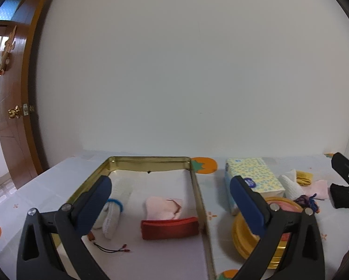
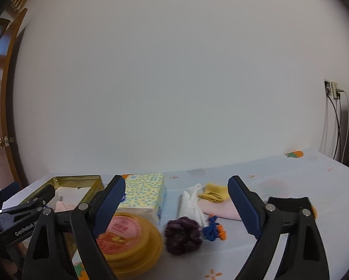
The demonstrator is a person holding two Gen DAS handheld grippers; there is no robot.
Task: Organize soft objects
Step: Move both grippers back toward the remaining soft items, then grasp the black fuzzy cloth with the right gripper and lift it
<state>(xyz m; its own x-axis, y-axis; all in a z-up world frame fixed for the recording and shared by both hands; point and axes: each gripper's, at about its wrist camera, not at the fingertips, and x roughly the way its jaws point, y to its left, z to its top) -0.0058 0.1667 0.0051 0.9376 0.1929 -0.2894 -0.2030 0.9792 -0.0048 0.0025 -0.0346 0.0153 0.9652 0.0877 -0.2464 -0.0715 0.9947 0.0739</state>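
An open gold tin (image 1: 151, 159) holds a white knit glove with a blue cuff (image 1: 111, 219), a pink cloth (image 1: 162, 207) and a red pad (image 1: 169, 229). My left gripper (image 1: 170, 183) stands open over the tin, with nothing between its fingers. To the right on the table lie a purple knit scrunchie (image 2: 182, 235), a blue and orange yarn piece (image 2: 213, 229), a white cloth (image 2: 192, 204), a yellow cloth (image 2: 215, 194), a pink cloth (image 2: 221, 208) and a black cloth (image 2: 288, 201). My right gripper (image 2: 176, 183) is open above this pile and holds nothing.
A yellow-patterned tissue pack (image 2: 144, 191) and a round yellow tin (image 2: 130, 238) sit between the gold tin (image 2: 81, 178) and the pile. Thin wires (image 1: 111, 248) lie inside the tin's near end. A white wall backs the table; a wooden door (image 1: 13, 116) stands at left.
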